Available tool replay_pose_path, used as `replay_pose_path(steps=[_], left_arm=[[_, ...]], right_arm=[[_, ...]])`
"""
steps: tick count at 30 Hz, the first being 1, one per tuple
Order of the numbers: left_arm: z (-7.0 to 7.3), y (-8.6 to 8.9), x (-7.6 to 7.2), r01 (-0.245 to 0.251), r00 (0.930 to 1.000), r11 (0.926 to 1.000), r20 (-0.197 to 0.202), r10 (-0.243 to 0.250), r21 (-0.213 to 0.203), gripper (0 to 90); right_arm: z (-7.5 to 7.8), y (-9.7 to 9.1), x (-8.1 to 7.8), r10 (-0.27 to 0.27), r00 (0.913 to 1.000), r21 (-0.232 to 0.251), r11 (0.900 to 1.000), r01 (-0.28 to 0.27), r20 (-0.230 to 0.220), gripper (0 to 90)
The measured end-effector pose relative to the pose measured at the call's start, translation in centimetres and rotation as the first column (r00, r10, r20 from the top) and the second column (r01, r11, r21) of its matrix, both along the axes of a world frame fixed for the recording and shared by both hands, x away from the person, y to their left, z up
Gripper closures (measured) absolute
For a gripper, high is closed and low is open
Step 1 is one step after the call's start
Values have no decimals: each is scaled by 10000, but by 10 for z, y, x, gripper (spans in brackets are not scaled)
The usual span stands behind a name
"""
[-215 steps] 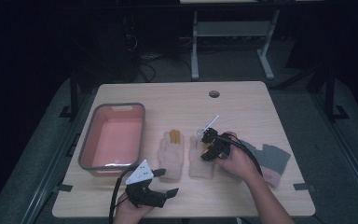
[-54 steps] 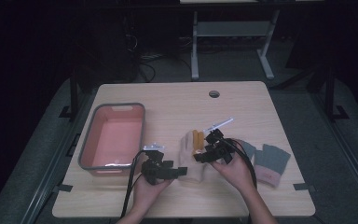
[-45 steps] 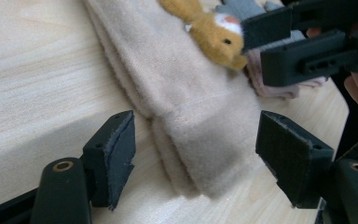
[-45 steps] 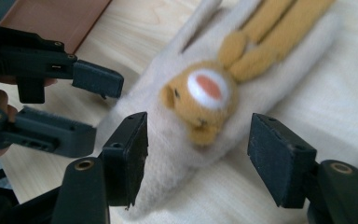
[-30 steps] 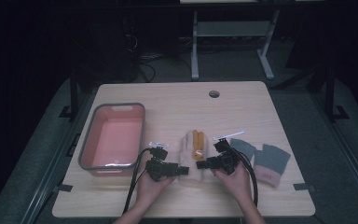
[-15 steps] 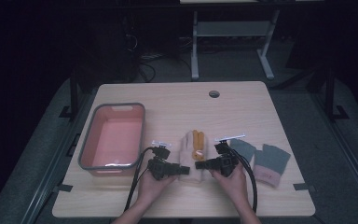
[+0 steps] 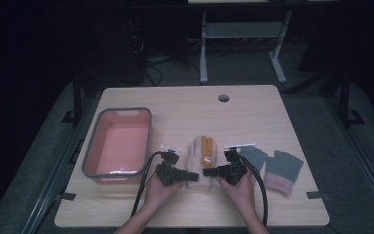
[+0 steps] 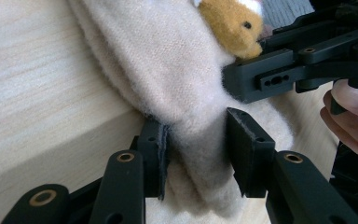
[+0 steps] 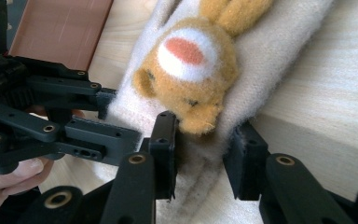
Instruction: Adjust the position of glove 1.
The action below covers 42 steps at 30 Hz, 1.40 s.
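While cream fleece sock (image 7: 200, 163) lies mid-table between pink tub (image 7: 118, 143) and grey gloves (image 7: 275, 165), cuff end is straddled from both sides. Left gripper (image 8: 193, 154): jaws part-open around fabric fold, not clamped. Right gripper (image 9: 204, 156): same, below orange plush animal (image 9: 193, 70). Judged soft, light, limp; doubled cuff best taken. No writing seen.

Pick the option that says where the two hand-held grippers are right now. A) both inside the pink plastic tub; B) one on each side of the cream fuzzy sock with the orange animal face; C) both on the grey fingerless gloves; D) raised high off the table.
B: the left hand-held gripper and the right hand-held gripper flank the near end of the cream fuzzy sock with the orange animal face, each with jaws around its fabric.
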State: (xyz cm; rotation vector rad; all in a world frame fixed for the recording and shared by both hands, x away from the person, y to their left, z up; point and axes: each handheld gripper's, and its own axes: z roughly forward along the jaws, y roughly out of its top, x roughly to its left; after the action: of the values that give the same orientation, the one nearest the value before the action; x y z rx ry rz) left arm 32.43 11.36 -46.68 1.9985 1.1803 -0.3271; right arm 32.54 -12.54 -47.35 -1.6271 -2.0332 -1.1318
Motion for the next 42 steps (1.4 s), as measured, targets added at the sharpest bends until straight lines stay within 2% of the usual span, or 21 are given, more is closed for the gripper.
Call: replay_pose_path(steps=[3,14,18,22,24,28,32,34,36,37,38,40,41,42], left_arm=[[0,-1,1,25,10000,10000,-19,-25,-32,621],[-1,1,3,-10,9999,9991,-131,5,-428,657],[-1,2,3,-23,10000,9992,-95,19,-407,664],[-2,3,3,-9,10000,9991,-84,6,-433,668],[-2,4,2,-21,10000,9989,-94,17,-469,668],[-4,5,2,-27,9999,9986,-117,21,-521,665],[-4,5,1,-43,10000,9988,-48,41,-494,663],[-4,6,2,-54,9999,9986,-88,49,-533,662],[-5,6,2,-112,9998,9983,-180,102,-576,661],[-5,6,2,-112,9998,9983,-180,102,-576,661],[-6,6,3,-125,9997,9980,-200,113,-618,662],[-6,6,3,-163,9994,9975,-330,141,-688,662],[-6,7,3,-160,9993,9973,-356,135,-714,663],[-7,7,3,-166,9992,9967,-362,137,-789,664]], right_arm=[[-2,0,1,-38,9999,160,9999,40,-106,697],[-2,-1,3,115,9999,305,9995,-113,-68,761],[0,-2,3,184,9998,360,9992,-180,-107,767],[1,-3,3,144,9999,303,9994,-141,-91,703],[3,-4,3,173,9998,-11,9998,-173,-19,589],[4,-4,3,211,9997,-118,9997,-210,122,529],[9,4,5,332,9987,-768,9966,-302,378,492],[9,5,5,266,9990,-818,9964,-237,346,560],[5,6,7,165,9999,-429,9989,-164,10,635],[5,6,7,165,9999,-429,9989,-164,10,635],[2,7,8,-13,9997,-99,10000,11,-234,688],[0,6,9,-5,9997,-20,10000,5,-235,705],[-1,5,9,-67,9990,204,9998,76,-433,728],[-1,4,10,-5,9992,309,9995,18,-407,751]])
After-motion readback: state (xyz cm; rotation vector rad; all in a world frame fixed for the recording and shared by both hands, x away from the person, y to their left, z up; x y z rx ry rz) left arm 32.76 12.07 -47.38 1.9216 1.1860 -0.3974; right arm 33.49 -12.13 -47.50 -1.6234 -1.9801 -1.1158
